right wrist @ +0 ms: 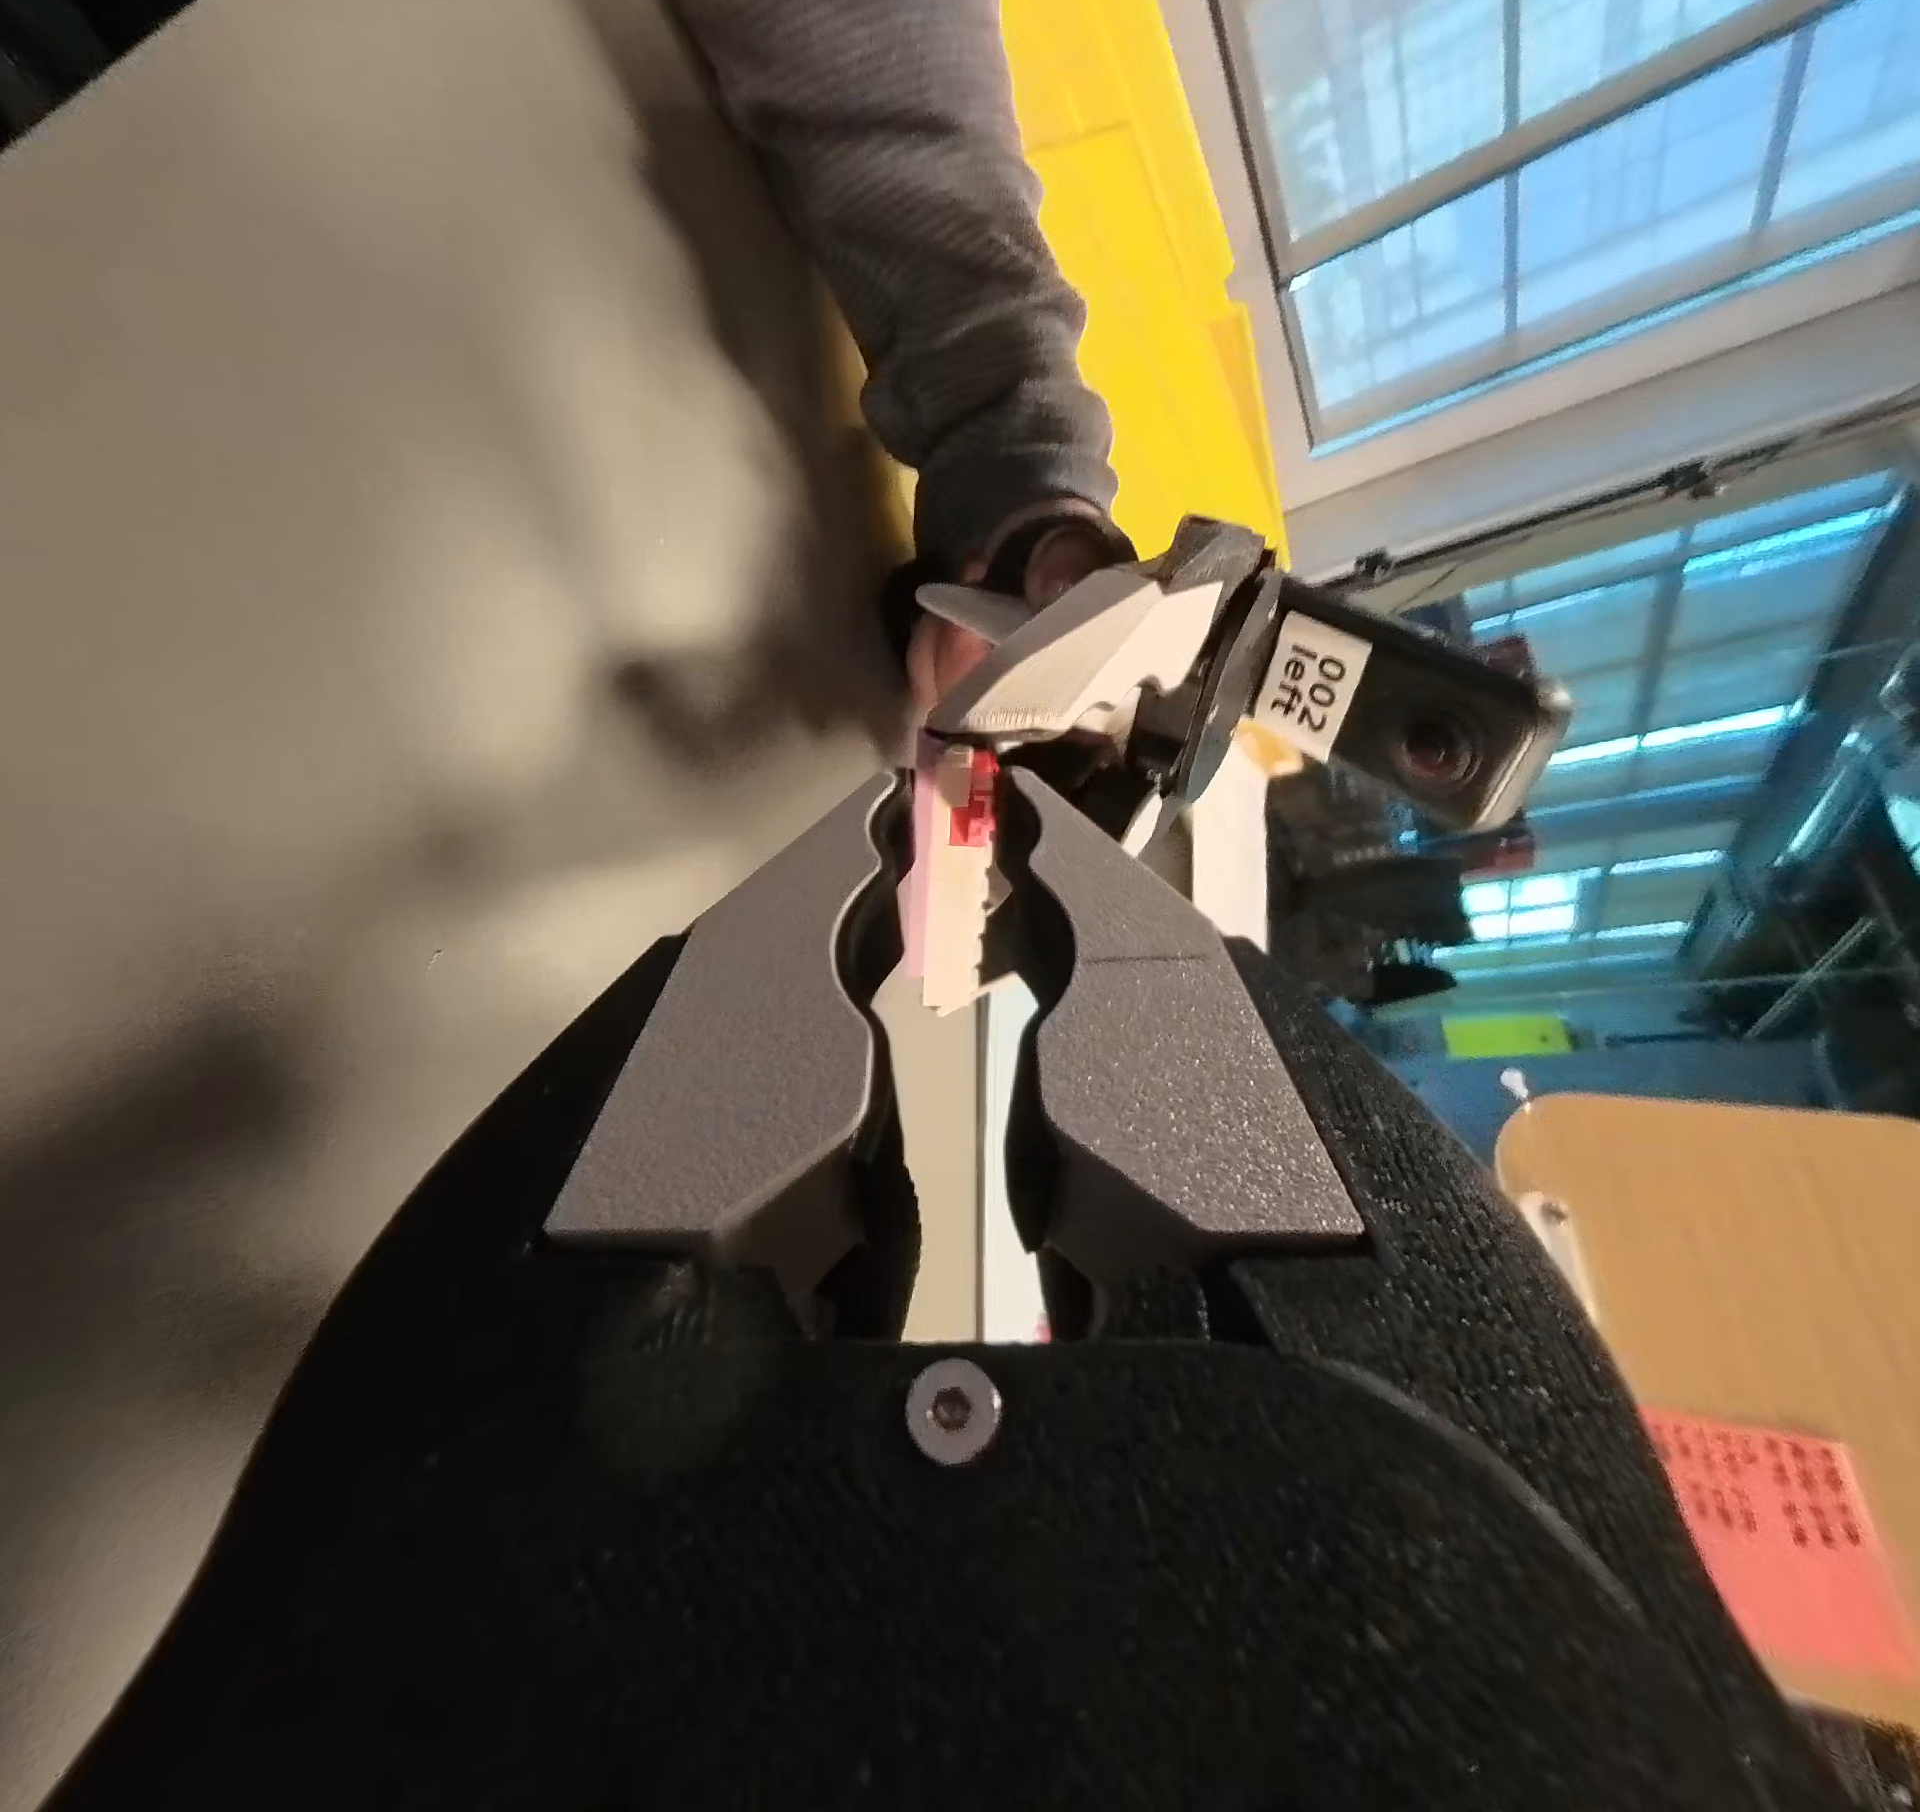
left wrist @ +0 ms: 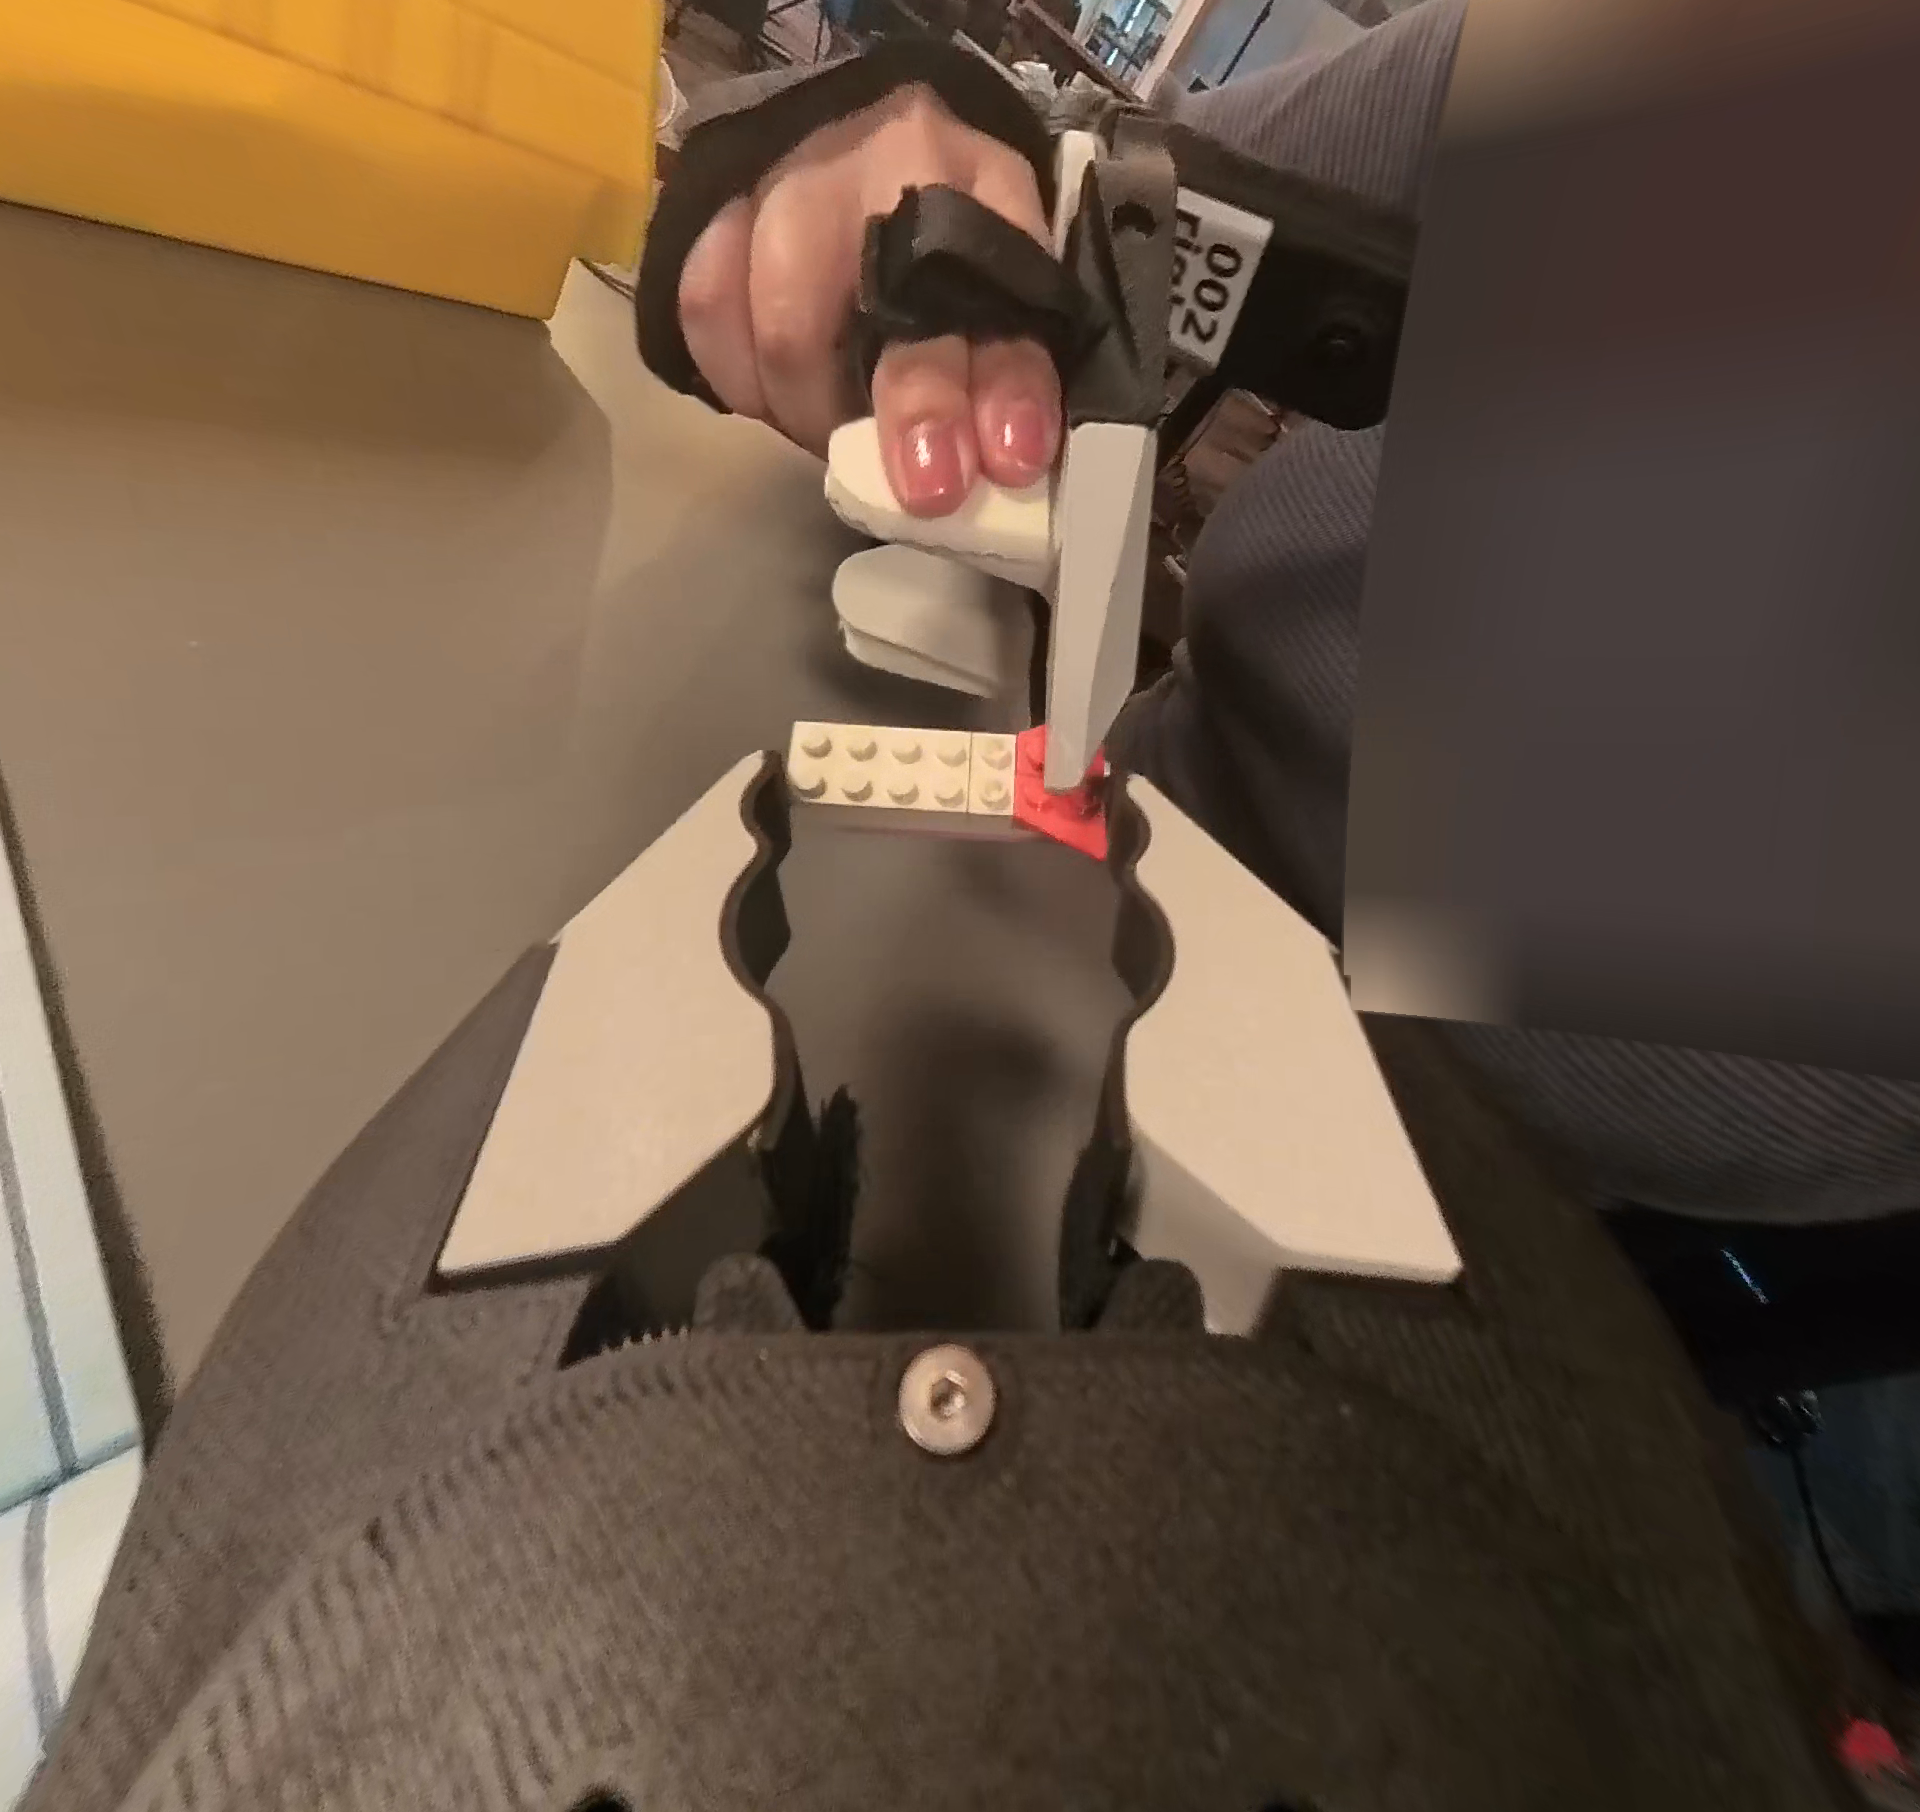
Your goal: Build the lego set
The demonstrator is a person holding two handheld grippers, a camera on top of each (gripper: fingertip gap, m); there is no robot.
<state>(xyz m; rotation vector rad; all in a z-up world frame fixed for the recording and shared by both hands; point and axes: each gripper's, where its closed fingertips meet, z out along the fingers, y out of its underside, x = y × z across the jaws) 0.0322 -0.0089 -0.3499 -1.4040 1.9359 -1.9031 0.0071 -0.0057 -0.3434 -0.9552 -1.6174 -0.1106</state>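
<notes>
My left gripper [left wrist: 945, 786] is shut on a small brick assembly, which spans the gap from one fingertip to the other. The assembly is a row of white bricks [left wrist: 894, 770] with a red brick [left wrist: 1060, 806], slightly tilted, at its right end. My right gripper comes down from above, and one of its fingers [left wrist: 1086, 682] presses on the red brick's studs. In the right wrist view, my right gripper [right wrist: 958, 791] is shut on the assembly seen edge-on: a pink plate [right wrist: 923, 879], white bricks [right wrist: 956, 910] and the red brick [right wrist: 971, 812]. The left gripper's finger [right wrist: 1039, 682] lies just beyond.
A yellow bin [left wrist: 312, 48] stands at the back of the grey table [left wrist: 416, 567]; it also shows in the right wrist view [right wrist: 1122, 256]. A cardboard box [right wrist: 1714, 1295] and a pink sheet [right wrist: 1766, 1554] lie at the right. A person's sleeves and hands hold both grippers. My left and right fingertips are right by each other.
</notes>
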